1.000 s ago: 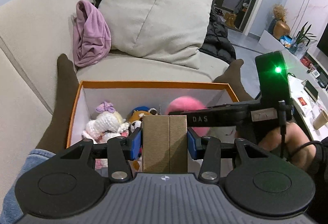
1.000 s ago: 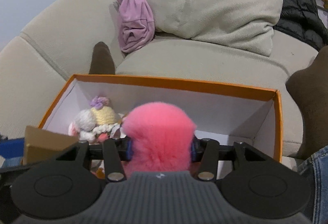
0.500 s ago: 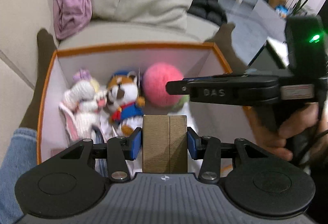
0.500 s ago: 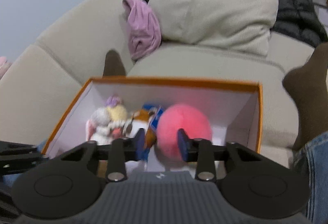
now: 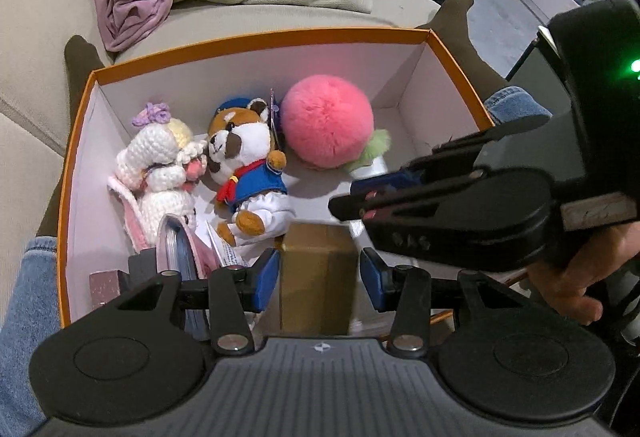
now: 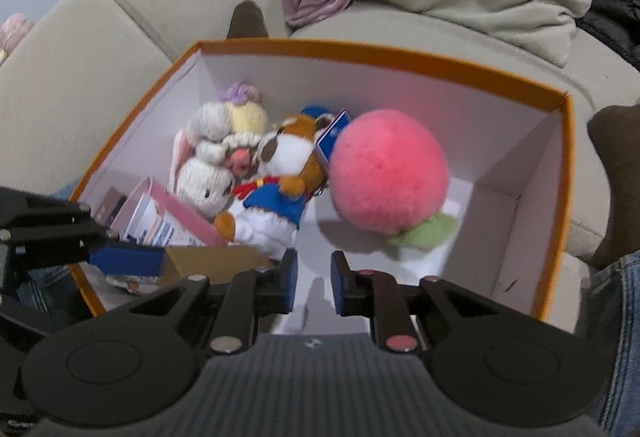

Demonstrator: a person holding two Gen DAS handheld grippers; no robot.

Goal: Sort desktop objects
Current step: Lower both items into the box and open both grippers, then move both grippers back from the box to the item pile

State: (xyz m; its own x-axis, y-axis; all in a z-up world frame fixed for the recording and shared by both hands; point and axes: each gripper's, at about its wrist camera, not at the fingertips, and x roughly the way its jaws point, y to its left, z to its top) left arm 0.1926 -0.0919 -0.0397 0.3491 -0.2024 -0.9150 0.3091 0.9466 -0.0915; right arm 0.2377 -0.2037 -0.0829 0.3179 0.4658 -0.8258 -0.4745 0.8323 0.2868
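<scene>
Holding the lot: an orange-rimmed, white-lined cardboard box (image 5: 260, 41) on a beige sofa. Contents, largest first: round pink plush peach with green leaf (image 6: 390, 175), lying free at the box's right; raccoon plush in blue coat (image 5: 244, 165); white crocheted bunny (image 5: 160, 165).

Left gripper (image 5: 318, 277): jaws part-open, clamped on an upright brown cardboard carton (image 5: 316, 277), hanging over the box's near edge.

Right gripper (image 6: 313, 283): jaws just narrowed to a small gap, nothing between them.

Risk, judged: carton released upright may topple onto the raccoon, or catch the right gripper crossing just above it.
</scene>
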